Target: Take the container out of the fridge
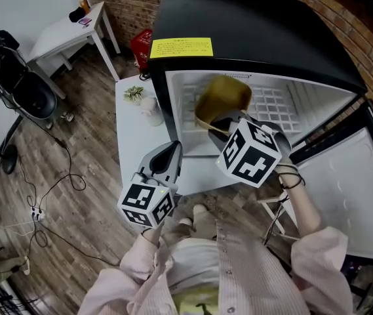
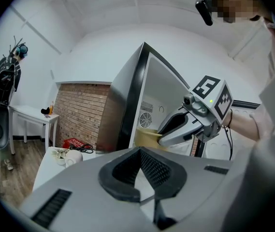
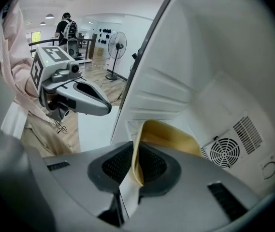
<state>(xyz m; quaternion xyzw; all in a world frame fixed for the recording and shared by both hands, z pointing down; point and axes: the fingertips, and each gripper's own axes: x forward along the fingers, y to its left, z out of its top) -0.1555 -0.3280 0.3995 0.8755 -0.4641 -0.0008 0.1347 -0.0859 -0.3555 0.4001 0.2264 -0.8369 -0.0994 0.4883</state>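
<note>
A yellow-brown container (image 1: 224,97) sits inside the open black fridge (image 1: 252,25), on its white floor. My right gripper (image 1: 220,126) reaches into the fridge and is shut on the container's near rim. In the right gripper view the thin rim (image 3: 138,153) runs between the two pads, and the container's body (image 3: 173,134) rises behind them. My left gripper (image 1: 175,146) hangs outside, in front of the fridge's left edge. Its jaws are drawn together with nothing between them. From the left gripper view, the right gripper (image 2: 164,138) meets the container (image 2: 146,138).
The fridge door (image 1: 350,182) stands swung open at the right. A white side table (image 1: 128,143) left of the fridge carries a small plant and a white cup (image 1: 151,110). A red crate (image 1: 143,44), a white desk (image 1: 68,31) and floor cables lie further left.
</note>
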